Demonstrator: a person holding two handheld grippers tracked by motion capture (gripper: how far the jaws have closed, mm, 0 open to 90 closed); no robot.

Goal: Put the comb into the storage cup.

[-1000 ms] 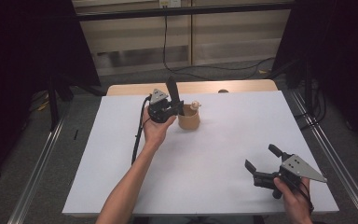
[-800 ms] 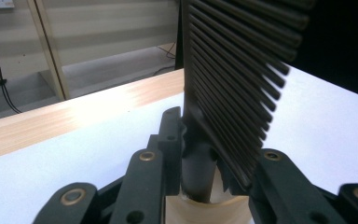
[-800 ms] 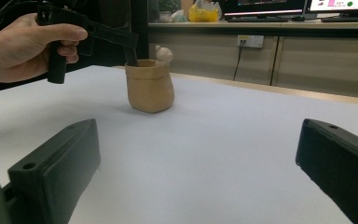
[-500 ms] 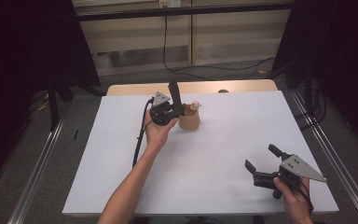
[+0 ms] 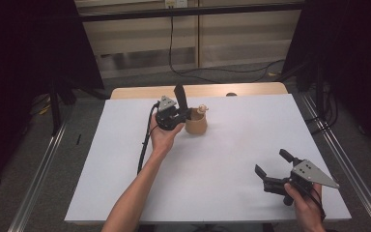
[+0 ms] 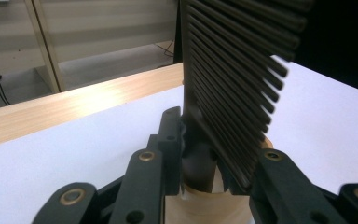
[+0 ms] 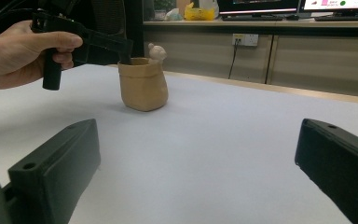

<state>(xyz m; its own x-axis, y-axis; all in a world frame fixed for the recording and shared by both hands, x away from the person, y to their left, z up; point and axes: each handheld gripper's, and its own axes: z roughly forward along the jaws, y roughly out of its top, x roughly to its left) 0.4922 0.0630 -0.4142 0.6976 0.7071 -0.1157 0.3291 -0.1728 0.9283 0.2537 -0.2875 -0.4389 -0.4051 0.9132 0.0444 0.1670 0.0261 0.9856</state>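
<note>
Left tool: held in the left hand at the far middle of the table, just beside the pot; seen at the top left of the right gripper view. Its jaws are clamped on the comb's handle.
Comb: dark, with long fine teeth, gripped low on its handle and standing nearly upright above the pot. In the left gripper view the teeth rise up and to the right, and the handle's lower end is seen going down into the pot's mouth.
Pot: small, tan, soft-sided like a bag, standing upright on the white table, touching or just beside the left tool. In the right gripper view it is seen at; in the left gripper view its rim shows under the jaws.
Figure: a small pale object is seen poking above the pot's far rim; what it is cannot be told.
Right tool: held in the right hand at the near right corner of the table, well apart from the pot. Its jaws stand wide with nothing between them, pointed toward the pot.
Table: white board with a wooden edge at the far side.
</note>
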